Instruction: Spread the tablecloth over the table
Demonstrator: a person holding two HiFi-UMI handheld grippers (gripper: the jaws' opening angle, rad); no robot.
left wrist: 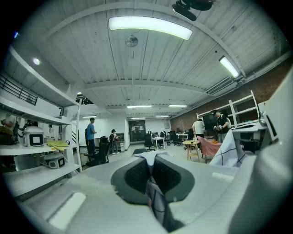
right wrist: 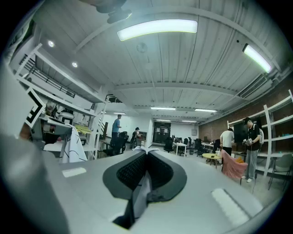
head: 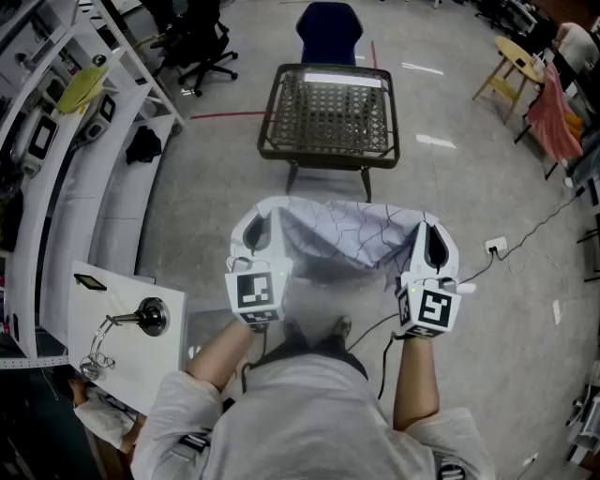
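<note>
A white tablecloth (head: 349, 240) with thin dark lines hangs bunched between my two grippers, held up in front of me. My left gripper (head: 255, 236) is shut on its left edge, and the cloth (left wrist: 154, 199) shows pinched between the black pads (left wrist: 137, 176). My right gripper (head: 433, 246) is shut on the right edge, with a strip of cloth (right wrist: 138, 195) caught between its pads (right wrist: 161, 172). Both grippers point level. The dark woven table (head: 330, 112) stands bare on the floor a step beyond the cloth.
A blue chair (head: 329, 28) sits behind the table. White shelving (head: 56, 141) runs along the left, with a white panel bearing a door handle (head: 142, 317) at lower left. A cable and socket (head: 495, 247) lie on the floor at right. A yellow stool (head: 514, 67) stands far right.
</note>
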